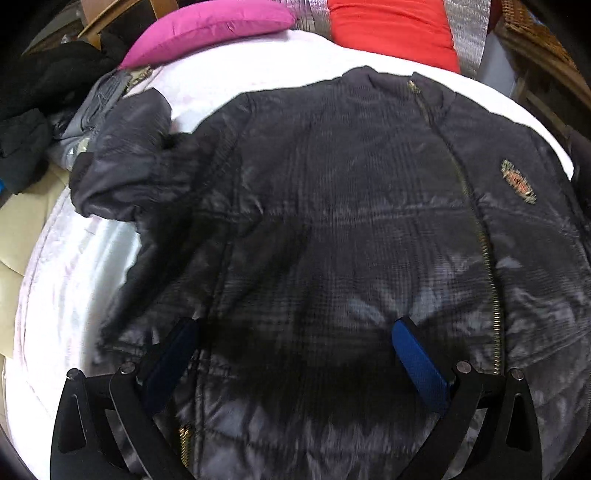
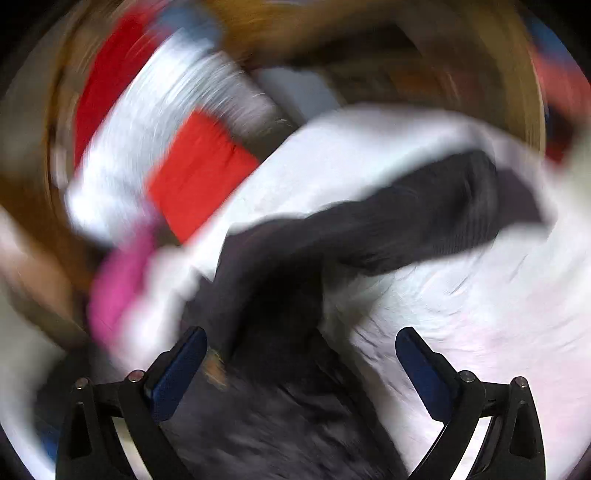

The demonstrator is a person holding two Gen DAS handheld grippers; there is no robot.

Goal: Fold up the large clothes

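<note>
A large dark grey padded jacket (image 1: 332, 206) lies front up on a white sheet (image 1: 74, 280), zipper (image 1: 476, 229) closed, badge (image 1: 517, 181) on its chest. Its left sleeve (image 1: 122, 166) is bunched and folded inward. My left gripper (image 1: 295, 328) is open and empty just above the jacket's lower front. In the blurred right wrist view, my right gripper (image 2: 301, 343) is open and empty above the jacket's other side (image 2: 280, 406), whose sleeve (image 2: 424, 214) stretches out over the sheet (image 2: 480, 332).
A pink cushion (image 1: 207, 29) and a red cushion (image 1: 395, 29) lie beyond the collar. Dark clothes (image 1: 33, 107) are heaped at the far left. A wicker basket (image 1: 539, 40) stands at the far right. The red cushion (image 2: 199, 170) and the pink cushion (image 2: 118, 288) show blurred.
</note>
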